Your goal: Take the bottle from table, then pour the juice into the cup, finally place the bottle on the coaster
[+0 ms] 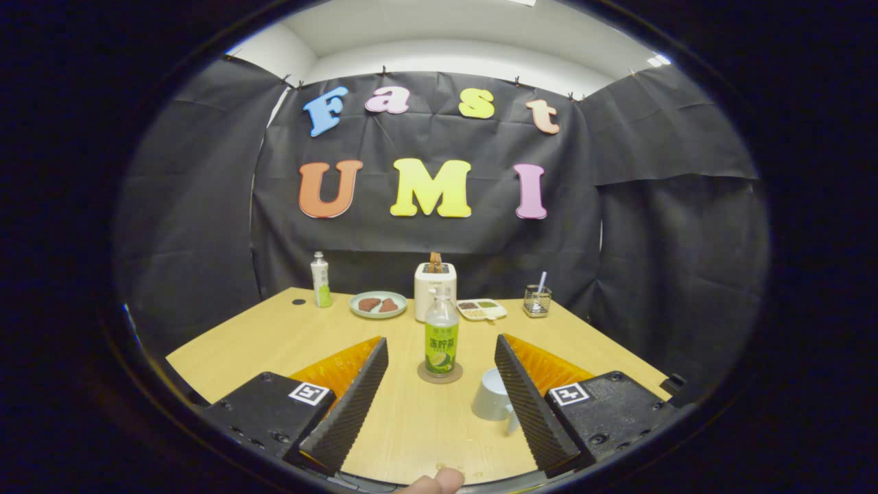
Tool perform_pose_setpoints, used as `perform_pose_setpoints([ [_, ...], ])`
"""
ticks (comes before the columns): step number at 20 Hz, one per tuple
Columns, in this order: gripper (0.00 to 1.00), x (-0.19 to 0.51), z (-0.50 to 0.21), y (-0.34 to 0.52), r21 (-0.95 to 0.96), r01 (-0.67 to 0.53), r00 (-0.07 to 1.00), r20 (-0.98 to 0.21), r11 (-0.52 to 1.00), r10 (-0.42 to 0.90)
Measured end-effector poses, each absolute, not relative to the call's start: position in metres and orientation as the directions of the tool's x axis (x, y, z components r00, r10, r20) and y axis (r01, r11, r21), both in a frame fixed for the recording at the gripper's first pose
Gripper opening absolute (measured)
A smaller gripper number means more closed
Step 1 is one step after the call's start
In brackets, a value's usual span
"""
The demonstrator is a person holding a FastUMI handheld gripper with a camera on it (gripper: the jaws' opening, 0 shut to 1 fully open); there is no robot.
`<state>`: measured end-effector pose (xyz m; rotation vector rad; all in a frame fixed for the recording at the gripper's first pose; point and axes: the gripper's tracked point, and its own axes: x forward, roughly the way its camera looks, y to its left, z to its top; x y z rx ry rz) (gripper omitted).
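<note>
While our gripper (441, 405) hangs over the wooden table (226, 343) with its fingers spread wide and nothing between the pads, we see the juice bottle (441, 339) upright just ahead of them, centred on the gap. It stands on the round coaster (440, 374). Beside the right finger, touching or nearly touching its inner face, sits the pale cup (492, 396), partly hidden by that finger. Well beyond the fingers we make out a second bottle (320, 280), a plate (378, 304) with brown pieces, a white toaster (435, 288), a small divided tray (481, 309) and a wire holder (537, 300). A fingertip (439, 482) shows behind the fingers.
</note>
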<state>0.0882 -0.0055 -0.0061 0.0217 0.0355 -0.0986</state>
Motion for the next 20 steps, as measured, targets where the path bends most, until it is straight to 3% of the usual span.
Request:
perform_pose_setpoints([
  [8,1.00,0.046,0.012,-0.013,0.057,0.119,0.993,-0.028,0.991,-0.118],
  [20,1.00,0.042,0.017,-0.019,0.097,0.125,0.992,-0.020,0.987,-0.124],
])
